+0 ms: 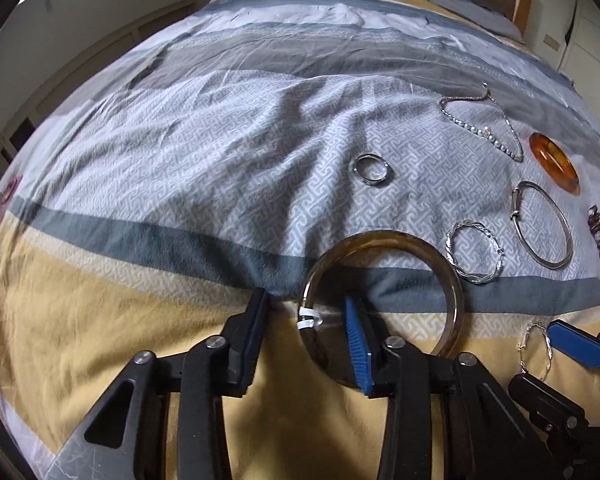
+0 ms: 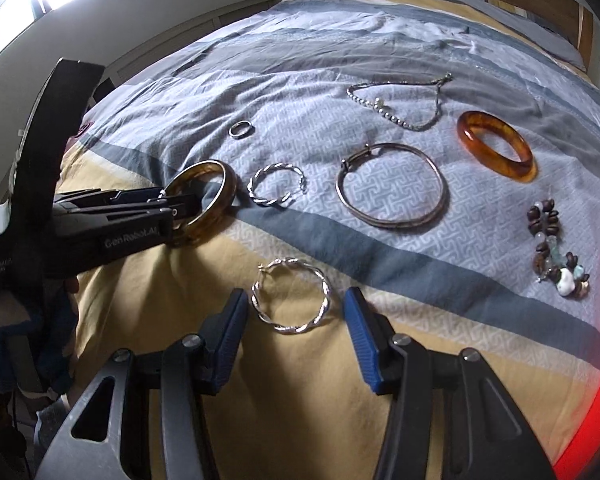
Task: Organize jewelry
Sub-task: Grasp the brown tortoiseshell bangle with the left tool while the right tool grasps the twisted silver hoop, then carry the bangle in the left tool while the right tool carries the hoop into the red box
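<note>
The bed cover (image 1: 180,184) carries all items; it is striped in grey, pale blue key-pattern and mustard yellow, and it is creased. The left gripper (image 1: 306,300) points steeply down at the cover near its front edge, jaws released: one finger stands inside the brown bangle (image 1: 384,236), the other outside, with the rim and its white tag in the gap and clear of both pads. The right gripper (image 2: 296,295) is also released, its blue pads standing either side of the hoop (image 2: 324,292) without touching it. The brown bangle is translucent, dark honey in colour, thick-walled, and lies across the border of the grey stripe and the yellow band. The thin bangle (image 2: 396,223), plain silver wire with a small clasp, lies flat on the patterned zone. The amber bangle (image 2: 484,152), orange and glossy, lies just beyond it to the right. The chain (image 2: 396,118), silver with a row of stones, lies in a loose loop farther back. The beads (image 2: 556,248), brown, pale and white, lie bunched at the right. The hoop is twisted silver and rests on the yellow band. The cuff (image 2: 274,202), twisted silver and open-ended, lies just beside the brown bangle. The ring (image 2: 233,131), a plain silver band, lies behind the cuff.
</note>
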`<state>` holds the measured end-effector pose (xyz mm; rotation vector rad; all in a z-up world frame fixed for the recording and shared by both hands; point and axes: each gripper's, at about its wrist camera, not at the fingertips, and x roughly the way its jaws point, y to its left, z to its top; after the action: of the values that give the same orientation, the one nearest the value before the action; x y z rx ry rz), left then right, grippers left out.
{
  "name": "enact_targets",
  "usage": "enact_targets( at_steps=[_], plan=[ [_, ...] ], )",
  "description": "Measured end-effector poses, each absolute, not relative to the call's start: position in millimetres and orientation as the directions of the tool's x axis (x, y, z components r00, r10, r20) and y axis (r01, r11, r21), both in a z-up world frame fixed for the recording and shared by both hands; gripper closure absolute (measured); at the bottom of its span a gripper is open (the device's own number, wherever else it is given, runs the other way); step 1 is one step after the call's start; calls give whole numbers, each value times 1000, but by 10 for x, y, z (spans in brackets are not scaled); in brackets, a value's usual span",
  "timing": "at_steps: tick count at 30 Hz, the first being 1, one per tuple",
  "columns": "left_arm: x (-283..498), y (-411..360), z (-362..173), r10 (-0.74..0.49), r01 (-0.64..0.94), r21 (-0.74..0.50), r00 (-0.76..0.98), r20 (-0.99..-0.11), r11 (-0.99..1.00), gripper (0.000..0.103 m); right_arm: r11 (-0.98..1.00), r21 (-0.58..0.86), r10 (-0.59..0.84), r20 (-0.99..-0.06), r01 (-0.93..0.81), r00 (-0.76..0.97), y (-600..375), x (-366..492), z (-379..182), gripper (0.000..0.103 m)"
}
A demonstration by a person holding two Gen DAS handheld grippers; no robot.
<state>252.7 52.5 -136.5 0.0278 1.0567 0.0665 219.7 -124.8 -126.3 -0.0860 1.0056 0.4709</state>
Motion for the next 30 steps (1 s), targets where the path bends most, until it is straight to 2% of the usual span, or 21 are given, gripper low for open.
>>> enact_targets(
  at_steps=[1,4,18,30],
  plan=[
    [2511,486,-1360,73,-30,67,498,-864,997,79,898,140,337,-828,-417,447,-1246,2200,-1269,65],
    [2461,412,-1345,76,-9,83,509,-857,996,92,899,159,347,-825,-408,446,-1279,2207,-1274,65],
    [1968,526,-961,62,-68,29,549,-834,997,94,909,197,375,-770,-367,516,-1527,1697,-825,66],
    [1165,289,-209,20,-15,13,647,-762,1000,94,935,186,346,-668,-302,659,-2127,652,-110,66]
  ],
)
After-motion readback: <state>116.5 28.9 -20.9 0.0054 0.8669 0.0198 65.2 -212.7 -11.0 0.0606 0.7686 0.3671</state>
